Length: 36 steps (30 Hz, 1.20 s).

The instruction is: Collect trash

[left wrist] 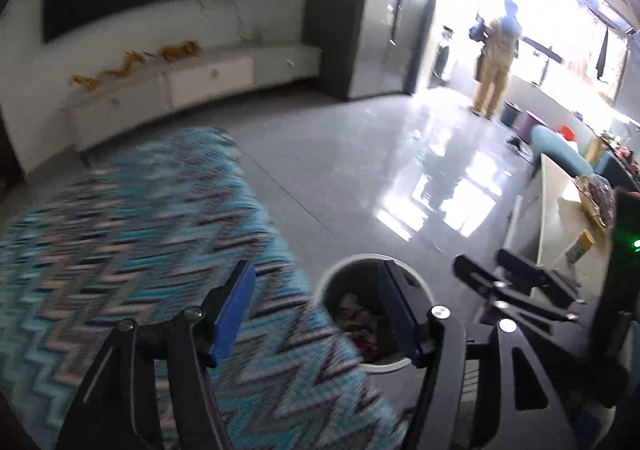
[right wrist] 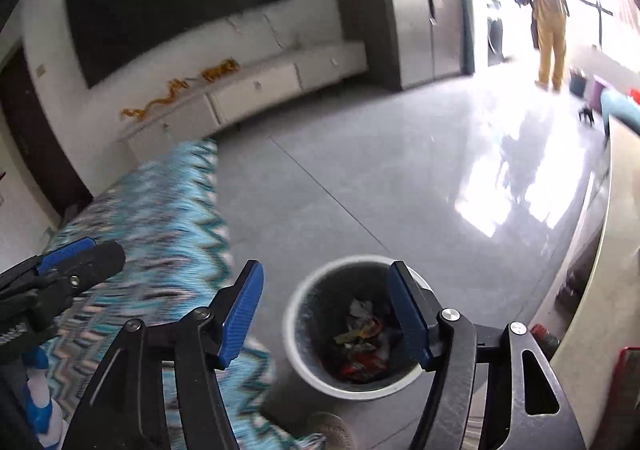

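The bin [right wrist: 354, 326] stands open-topped on the grey floor [right wrist: 400, 178], trash [right wrist: 362, 346] filling only its bottom, so the mouth is free from above. The rug [right wrist: 160, 218] lies just beside it on the left; a pale counter [right wrist: 600, 270] curves along the right. Beyond the bin the floor is bare up to the low cabinet [right wrist: 256, 90] and a distant person [right wrist: 550, 18].
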Tool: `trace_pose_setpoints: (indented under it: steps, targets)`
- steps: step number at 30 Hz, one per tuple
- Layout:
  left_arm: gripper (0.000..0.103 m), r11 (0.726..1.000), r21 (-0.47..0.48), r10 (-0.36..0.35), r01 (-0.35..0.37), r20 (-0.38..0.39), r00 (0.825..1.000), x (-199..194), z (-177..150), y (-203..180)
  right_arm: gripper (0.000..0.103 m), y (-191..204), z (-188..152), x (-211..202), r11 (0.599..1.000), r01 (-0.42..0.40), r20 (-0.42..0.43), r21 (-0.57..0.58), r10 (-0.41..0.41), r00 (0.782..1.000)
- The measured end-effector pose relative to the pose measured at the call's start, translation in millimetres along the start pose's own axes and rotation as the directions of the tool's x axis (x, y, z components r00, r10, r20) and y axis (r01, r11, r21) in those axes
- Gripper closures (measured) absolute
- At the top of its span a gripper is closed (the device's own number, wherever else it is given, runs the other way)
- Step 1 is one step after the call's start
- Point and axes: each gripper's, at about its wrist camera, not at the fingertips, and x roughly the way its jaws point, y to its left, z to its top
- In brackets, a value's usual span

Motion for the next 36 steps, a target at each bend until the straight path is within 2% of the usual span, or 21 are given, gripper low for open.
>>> trace_pose_setpoints:
  steps: [6,10,14,17,19,23,26,31,36]
  targets:
    - [0.040,0.991,-0.053,0.123,-0.119,0.091,0.988,-74,-39,39,0.020,58,-19,-65,0.995,-0.013,0.114,-0.102,0.025,0.993]
    - [0.040,0.965,-0.107,0.253,-0.239,0.157,0.954,-119,-66,63,0.019,85,-35,-95,0.987,-0.002,0.170,-0.158,0.029,0.985]
    - [0.025,0.929,-0.158,0.362,-0.334,0.212,0.908,-152,-87,77,0.018,105,-45,-120,0.981,0.003,0.223,-0.192,0.041,0.974]
    - [0.020,0.906,-0.190,0.415,-0.377,0.239,0.878,-170,-100,88,0.016,112,-51,-133,0.978,0.006,0.255,-0.208,0.049,0.966]
    - [0.014,0.888,-0.207,0.454,-0.411,0.250,0.855,-179,-106,93,0.012,117,-54,-139,0.977,0.009,0.268,-0.215,0.051,0.962]
    - [0.002,0.870,-0.234,0.487,-0.434,0.270,0.830,-187,-115,99,0.010,120,-57,-145,0.974,0.031,0.294,-0.225,0.038,0.955]
    - [0.000,0.852,-0.257,0.518,-0.456,0.278,0.809,-188,-116,103,0.007,117,-59,-144,0.976,0.039,0.299,-0.216,0.029,0.954]
    - [0.000,0.836,-0.275,0.542,-0.476,0.269,0.796,-183,-118,106,0.003,108,-59,-138,0.978,0.052,0.295,-0.201,0.010,0.955]
    - [0.000,0.829,-0.285,0.549,-0.482,0.246,0.799,-173,-120,112,0.001,98,-59,-126,0.981,0.061,0.277,-0.182,-0.008,0.961]
